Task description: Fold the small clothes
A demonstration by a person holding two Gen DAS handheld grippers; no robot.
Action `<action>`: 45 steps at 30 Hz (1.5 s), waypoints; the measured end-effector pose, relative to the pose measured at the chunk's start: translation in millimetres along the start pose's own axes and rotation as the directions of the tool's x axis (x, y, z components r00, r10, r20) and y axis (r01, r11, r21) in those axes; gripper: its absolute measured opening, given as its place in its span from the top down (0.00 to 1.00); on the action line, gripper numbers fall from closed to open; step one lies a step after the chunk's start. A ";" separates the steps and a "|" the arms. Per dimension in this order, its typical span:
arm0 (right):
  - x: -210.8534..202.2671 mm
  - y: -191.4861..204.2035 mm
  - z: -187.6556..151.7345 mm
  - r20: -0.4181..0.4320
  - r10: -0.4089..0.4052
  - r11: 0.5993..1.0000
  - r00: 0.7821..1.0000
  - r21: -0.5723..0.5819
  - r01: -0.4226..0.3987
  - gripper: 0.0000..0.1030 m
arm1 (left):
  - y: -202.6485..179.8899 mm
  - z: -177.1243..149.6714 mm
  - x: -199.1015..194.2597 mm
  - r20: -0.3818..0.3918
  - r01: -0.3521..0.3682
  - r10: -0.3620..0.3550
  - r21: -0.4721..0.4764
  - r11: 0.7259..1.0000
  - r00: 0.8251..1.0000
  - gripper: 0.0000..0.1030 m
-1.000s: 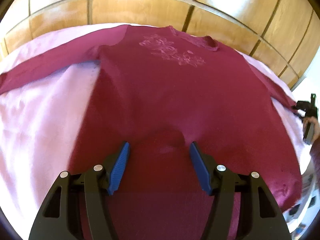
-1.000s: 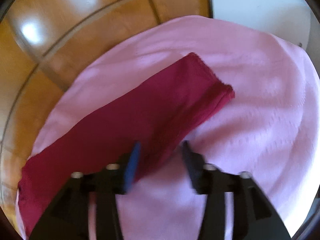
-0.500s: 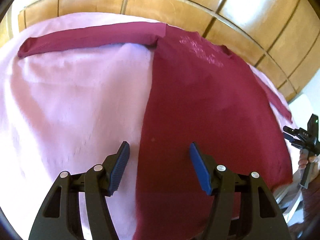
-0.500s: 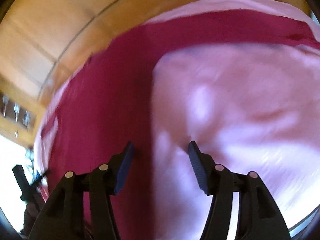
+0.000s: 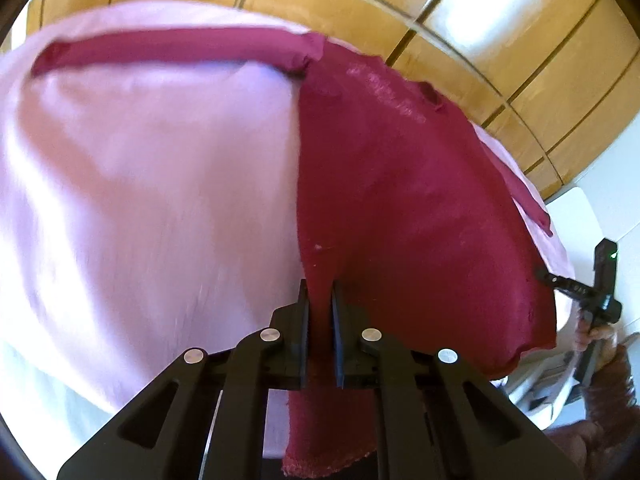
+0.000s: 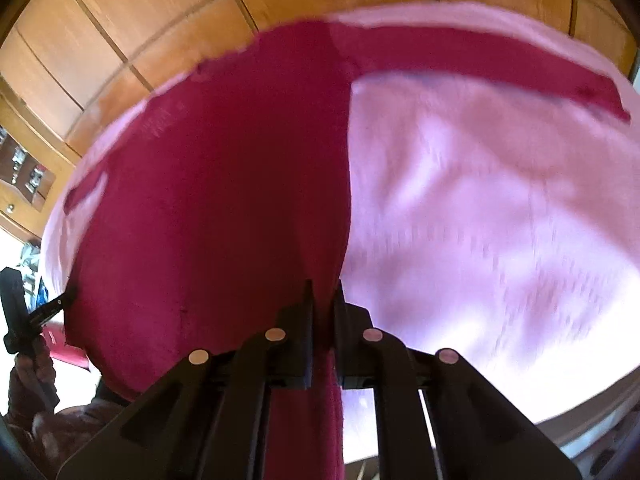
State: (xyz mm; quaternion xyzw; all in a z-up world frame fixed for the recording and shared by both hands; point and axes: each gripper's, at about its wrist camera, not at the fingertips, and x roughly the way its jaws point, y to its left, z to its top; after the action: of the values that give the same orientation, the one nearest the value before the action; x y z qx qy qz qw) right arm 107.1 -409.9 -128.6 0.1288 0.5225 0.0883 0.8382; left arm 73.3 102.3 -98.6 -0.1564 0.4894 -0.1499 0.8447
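L gripper angled steeply down over the maroon top, jaws just closed, pinching the top's near-left hem edge w/ cloth bunched between the pads. R gripper also pitched steeply down, jaws just closed too, clamped on the top's near-right hem edge. Both sit at the hem end of the top, one per corner. In L wrist view, R hand shows past the top's right edge, gripping its handle; in R wrist view, L hand shows past the top's left edge.

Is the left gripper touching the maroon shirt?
Touching. The left wrist view shows the left gripper with jaws clamped on the maroon shirt's hem corner.
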 end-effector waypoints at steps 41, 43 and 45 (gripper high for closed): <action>-51.1 -275.7 188.4 0.355 -0.326 0.770 0.876 0.638 0.028 0.94 | -102.8 67.5 55.2 0.031 -0.096 0.091 0.198 0.976 0.995 0.41; -57.3 -238.4 206.0 0.405 -0.260 0.840 0.877 0.543 -0.002 0.94 | -103.6 70.3 60.4 0.021 -0.082 0.079 0.193 0.978 0.997 0.41; -60.7 -199.8 219.0 0.434 -0.192 0.893 0.880 0.449 -0.027 0.94 | -103.7 72.9 65.2 0.009 -0.069 0.069 0.188 0.980 0.998 0.41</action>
State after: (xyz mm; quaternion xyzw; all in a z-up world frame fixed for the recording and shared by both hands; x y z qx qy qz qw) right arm 280.0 -644.2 -46.3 0.3099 0.3163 -0.1031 0.8906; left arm 157.7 -9.6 -72.5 -0.0592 0.4771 -0.1659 0.8610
